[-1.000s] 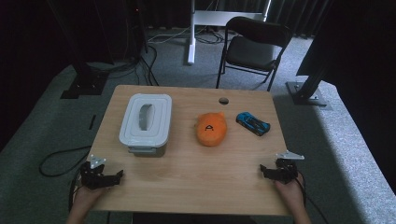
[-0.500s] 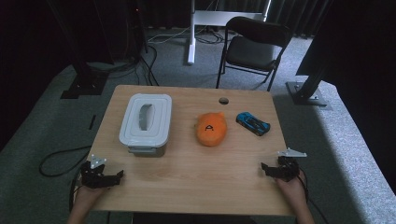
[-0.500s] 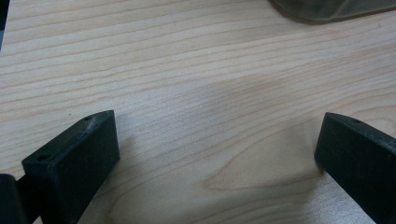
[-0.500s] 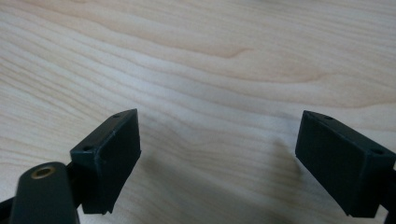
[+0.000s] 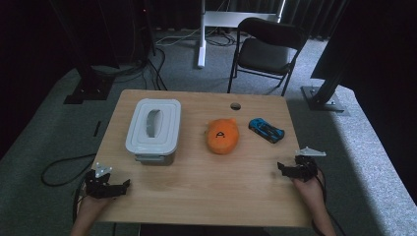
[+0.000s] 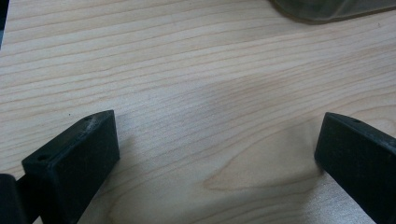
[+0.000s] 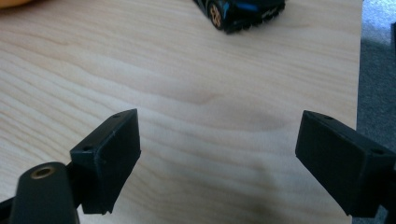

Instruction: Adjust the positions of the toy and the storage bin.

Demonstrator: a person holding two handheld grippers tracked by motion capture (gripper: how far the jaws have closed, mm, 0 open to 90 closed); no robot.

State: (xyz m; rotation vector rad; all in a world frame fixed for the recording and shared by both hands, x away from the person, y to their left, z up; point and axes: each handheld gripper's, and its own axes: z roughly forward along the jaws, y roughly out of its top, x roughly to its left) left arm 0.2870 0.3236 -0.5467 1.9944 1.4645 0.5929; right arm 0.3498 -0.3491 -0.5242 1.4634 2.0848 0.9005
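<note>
Only part of the blue toy car (image 7: 243, 13) shows beyond the right gripper (image 7: 217, 154).

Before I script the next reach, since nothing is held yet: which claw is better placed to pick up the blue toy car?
Probably the right claw: open, at the table's right edge, with the blue toy car just ahead. The left claw sits at the far corner.

A light wooden table (image 5: 196, 206) stands on grey carpet (image 5: 44, 142). Behind it, a black folding chair (image 5: 265, 49) sits beside a white stand (image 5: 216, 19). Dark curtains enclose the room's far side; black cables (image 5: 59, 169) trail across the floor at left.
</note>
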